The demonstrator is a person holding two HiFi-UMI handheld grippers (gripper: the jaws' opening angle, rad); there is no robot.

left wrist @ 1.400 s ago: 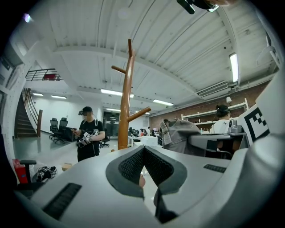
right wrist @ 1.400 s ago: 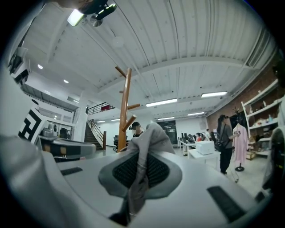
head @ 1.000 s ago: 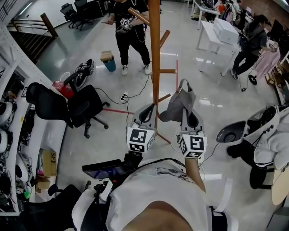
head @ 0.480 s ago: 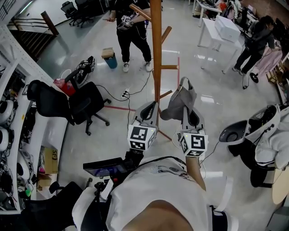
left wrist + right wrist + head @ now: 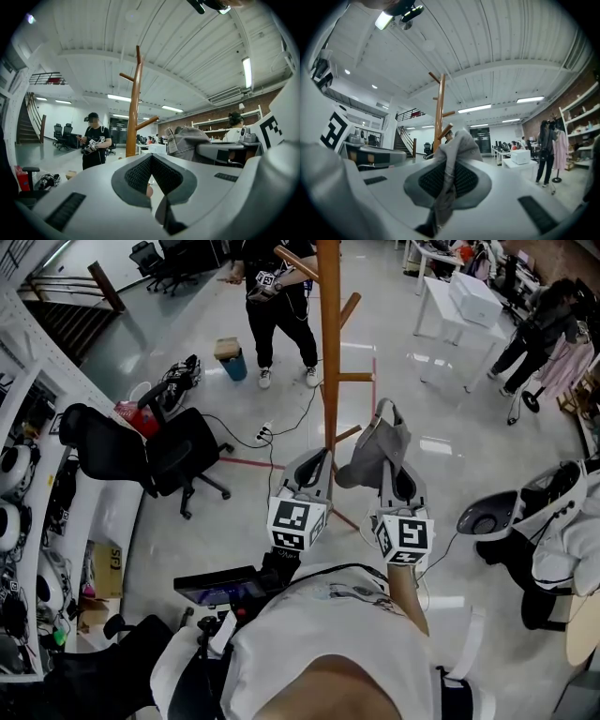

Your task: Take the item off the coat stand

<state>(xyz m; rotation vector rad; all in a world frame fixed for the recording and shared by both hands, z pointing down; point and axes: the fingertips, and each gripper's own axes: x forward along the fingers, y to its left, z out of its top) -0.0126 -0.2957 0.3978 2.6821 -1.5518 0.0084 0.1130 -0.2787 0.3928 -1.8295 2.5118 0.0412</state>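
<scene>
A tall wooden coat stand (image 5: 328, 343) with angled pegs rises from the floor right ahead of me. A grey cap (image 5: 375, 448) hangs to the right of its pole, close to a low peg (image 5: 345, 435); I cannot tell whether they touch. My right gripper (image 5: 386, 463) is shut on the cap's fabric, which runs down between the pads (image 5: 464, 180) in the right gripper view, the cap (image 5: 459, 143) bunched above them. My left gripper (image 5: 314, 460) is shut on nothing, just left of the pole. Its view shows the stand (image 5: 134, 108) and the cap (image 5: 187, 140).
A person in black (image 5: 272, 296) stands just behind the stand. A black office chair (image 5: 159, 456) is at the left, with cables and a power strip (image 5: 267, 437) on the floor. At the right are a white table (image 5: 459, 301), another person (image 5: 544, 324) and a white chair (image 5: 525, 512).
Hardly anything: both grippers and the cap hold their place beside the pole. The person at the back right has shifted a little.
</scene>
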